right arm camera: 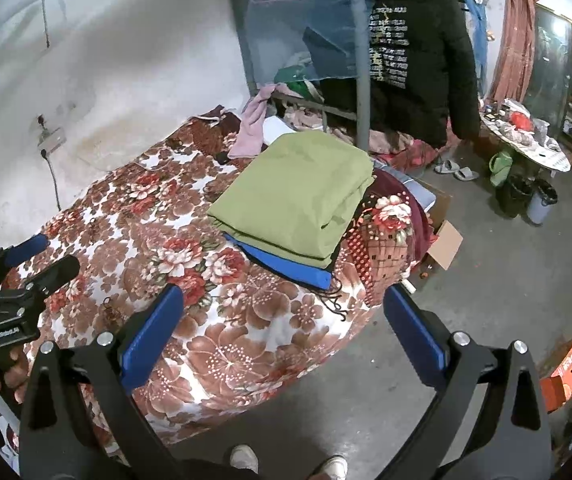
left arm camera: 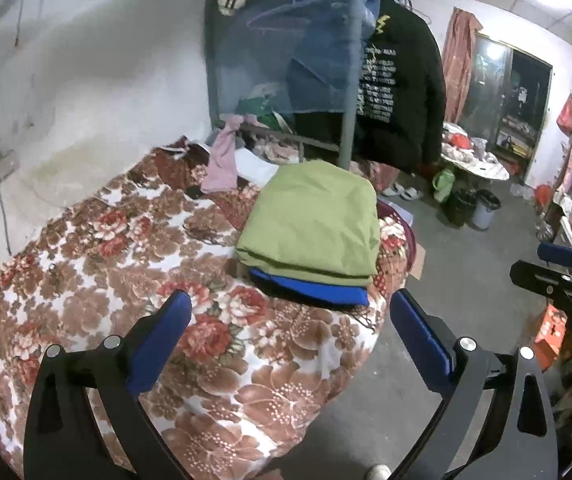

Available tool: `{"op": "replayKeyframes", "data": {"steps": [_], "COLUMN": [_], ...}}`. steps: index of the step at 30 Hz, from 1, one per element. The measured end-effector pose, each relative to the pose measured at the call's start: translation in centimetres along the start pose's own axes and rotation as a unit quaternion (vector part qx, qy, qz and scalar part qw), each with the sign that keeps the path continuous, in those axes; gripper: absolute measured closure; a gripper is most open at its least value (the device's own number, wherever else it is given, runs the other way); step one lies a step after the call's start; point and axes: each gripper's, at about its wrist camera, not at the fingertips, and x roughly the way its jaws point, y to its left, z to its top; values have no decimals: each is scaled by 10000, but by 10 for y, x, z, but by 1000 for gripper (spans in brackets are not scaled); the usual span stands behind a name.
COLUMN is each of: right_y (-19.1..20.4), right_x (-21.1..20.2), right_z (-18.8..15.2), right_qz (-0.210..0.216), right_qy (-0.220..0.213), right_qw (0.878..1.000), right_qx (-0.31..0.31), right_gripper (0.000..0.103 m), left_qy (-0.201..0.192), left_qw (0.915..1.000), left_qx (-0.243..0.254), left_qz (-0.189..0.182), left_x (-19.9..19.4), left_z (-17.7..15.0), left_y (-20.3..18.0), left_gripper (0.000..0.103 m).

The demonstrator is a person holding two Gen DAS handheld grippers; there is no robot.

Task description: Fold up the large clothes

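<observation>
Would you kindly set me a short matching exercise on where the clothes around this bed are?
Things:
1. folded olive-green garment
2. folded bright blue garment
3. black printed jacket
4. pale pink cloth

Places:
A. hanging by the grey bed post
B. top of the stack on the floral blanket
C. draped at the bed's far end
D. beneath the green one

Pairs: 1-B, 2-D, 3-A, 4-C

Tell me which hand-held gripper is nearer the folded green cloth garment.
Right, narrowly, I judge. The right hand-held gripper faces the folded green cloth garment from the bed's floor-side edge; the left hand-held gripper hangs over the floral blanket, slightly farther back.
</observation>
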Motion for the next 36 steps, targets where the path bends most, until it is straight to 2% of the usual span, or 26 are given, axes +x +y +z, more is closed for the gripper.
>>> {"op": "replayKeyframes", "data": {"steps": [12, 24, 36], "right_y": [1, 3, 7], "right_x": [6, 12, 14], "right_z": [-6, -12, -3], "right_qz": [40, 128, 282], "right_qy": [215, 386, 298], "right_qw": [9997, 9990, 9992], "right_qx": [75, 157, 27], "right_gripper": [5, 5, 5], "left_qy": [88, -25, -35], "left_qw": [9999, 9999, 9993], "left_qx": [-76, 16, 116], "left_qz": [-90, -115, -353], "left_x": [8, 5, 10], "left_z": [5, 10, 20], "left_y": [3, 4, -2], "left_gripper": [6, 6, 6]}}
